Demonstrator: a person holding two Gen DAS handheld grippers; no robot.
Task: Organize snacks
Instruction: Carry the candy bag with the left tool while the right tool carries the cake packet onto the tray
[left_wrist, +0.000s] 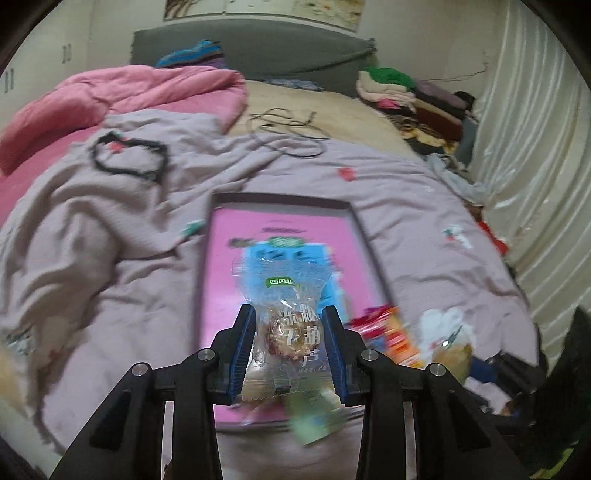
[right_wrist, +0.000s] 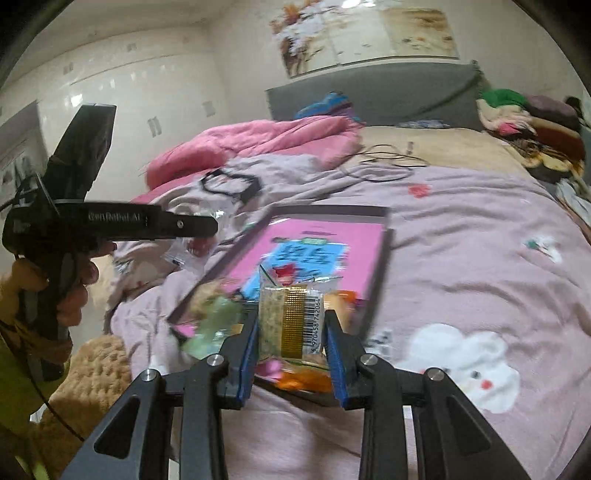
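Note:
My left gripper is shut on a clear snack packet with a green label and a round brown candy inside, held above the pink tray. A blue packet lies in the tray. My right gripper is shut on a pale snack bar with a gold stripe and a barcode, over the near end of the same pink tray. In the right wrist view the left gripper's body hangs at the left, a hand around its handle.
A lilac quilt covers the bed, with a pink duvet behind. Black cables lie beyond the tray. Loose packets, red-orange and green, lie at the tray's near end. Folded clothes are stacked at the far right.

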